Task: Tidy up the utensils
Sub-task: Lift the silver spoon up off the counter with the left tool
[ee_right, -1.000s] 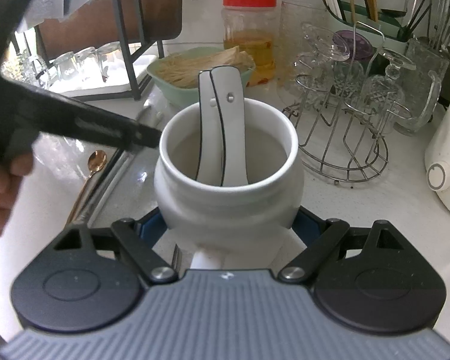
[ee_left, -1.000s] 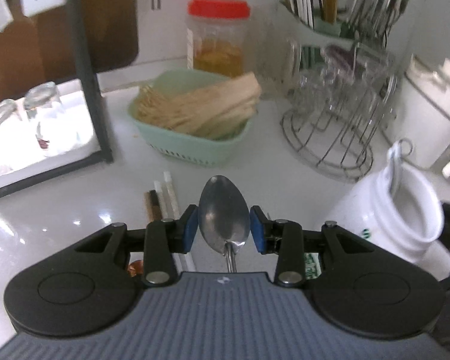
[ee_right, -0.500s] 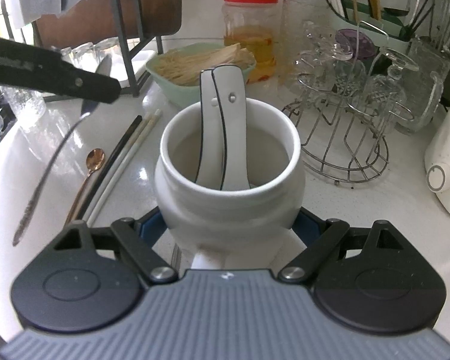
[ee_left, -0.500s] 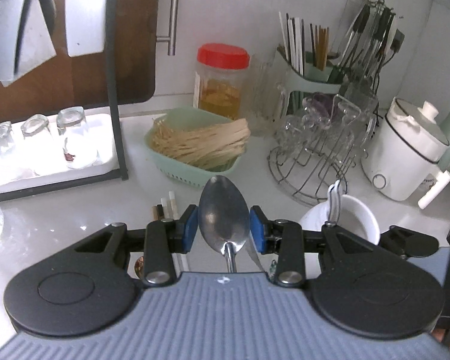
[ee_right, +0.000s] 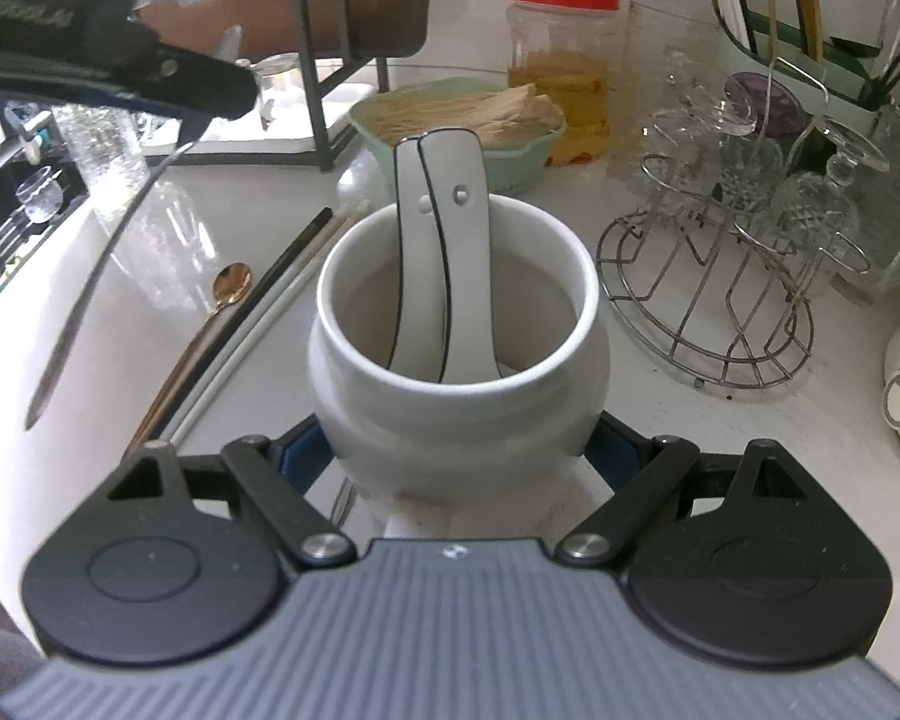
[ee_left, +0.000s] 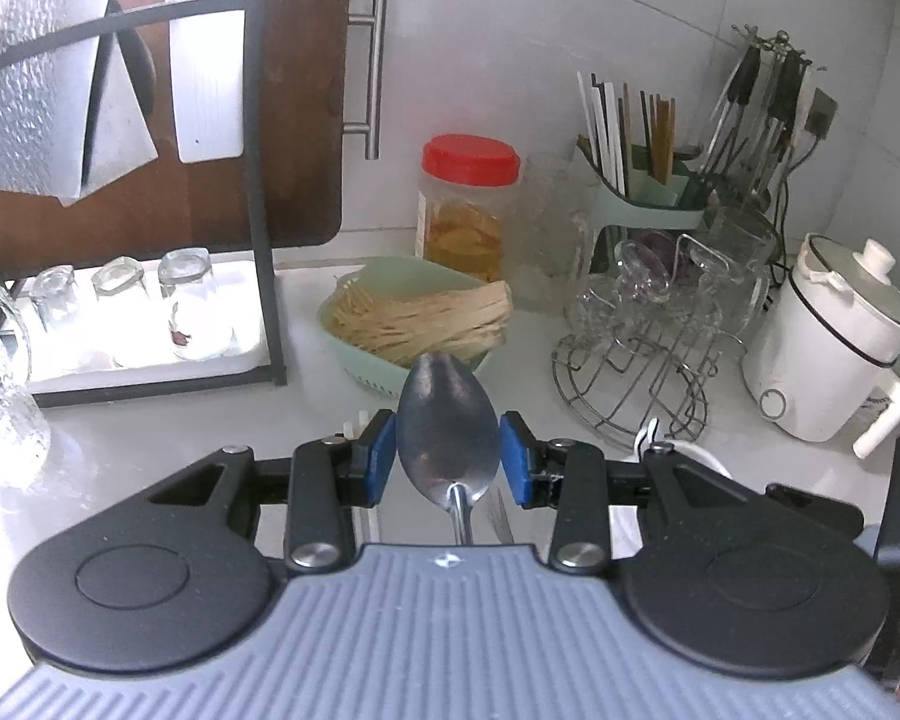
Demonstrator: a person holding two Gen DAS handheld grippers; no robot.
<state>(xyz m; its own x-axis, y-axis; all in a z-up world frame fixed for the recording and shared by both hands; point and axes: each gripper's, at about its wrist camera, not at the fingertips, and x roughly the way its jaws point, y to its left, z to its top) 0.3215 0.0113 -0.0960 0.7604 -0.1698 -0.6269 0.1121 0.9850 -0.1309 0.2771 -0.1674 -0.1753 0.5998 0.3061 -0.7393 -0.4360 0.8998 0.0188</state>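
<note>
White countertop beneath tiled wall

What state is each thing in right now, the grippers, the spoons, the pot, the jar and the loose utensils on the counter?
Left gripper: shut on the metal spoon, lifted off the counter.
Right gripper: shut on the white pot.
White pot: upright, open-topped.
Two ceramic spoons: standing in the pot.
Gold spoon: lying flat on the counter.
Chopsticks: lying flat beside it.
Jar: red lid on.

No legible text anywhere.
</note>
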